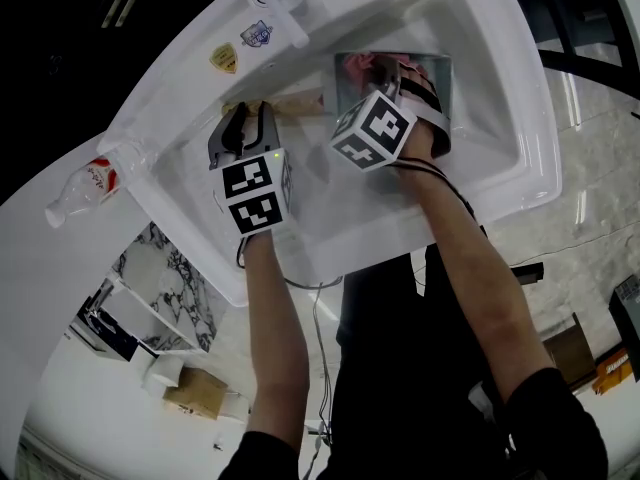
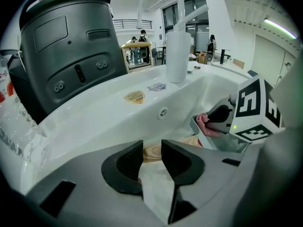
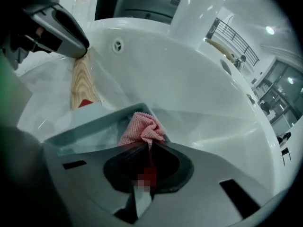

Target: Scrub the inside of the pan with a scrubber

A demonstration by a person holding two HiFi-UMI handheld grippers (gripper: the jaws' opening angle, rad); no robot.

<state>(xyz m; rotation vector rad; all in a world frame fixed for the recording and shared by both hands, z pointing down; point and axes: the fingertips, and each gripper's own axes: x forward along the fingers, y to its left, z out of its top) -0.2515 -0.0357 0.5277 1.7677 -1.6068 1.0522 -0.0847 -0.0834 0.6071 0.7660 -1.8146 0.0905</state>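
Now, crumpled pink scrubber (image 3: pixel 142 127) tight in right tool (image 3: pixel 147 148); left tool (image 2: pixel 152 149) tight on wooden handle (image 3: pixel 83 82) of square pan (image 3: pixel 87 126).

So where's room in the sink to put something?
The sink floor nearest the person and its right rim are bare. Crowded at the back: pan, wooden handle, left gripper, right gripper. A bottle lies by the left rim.
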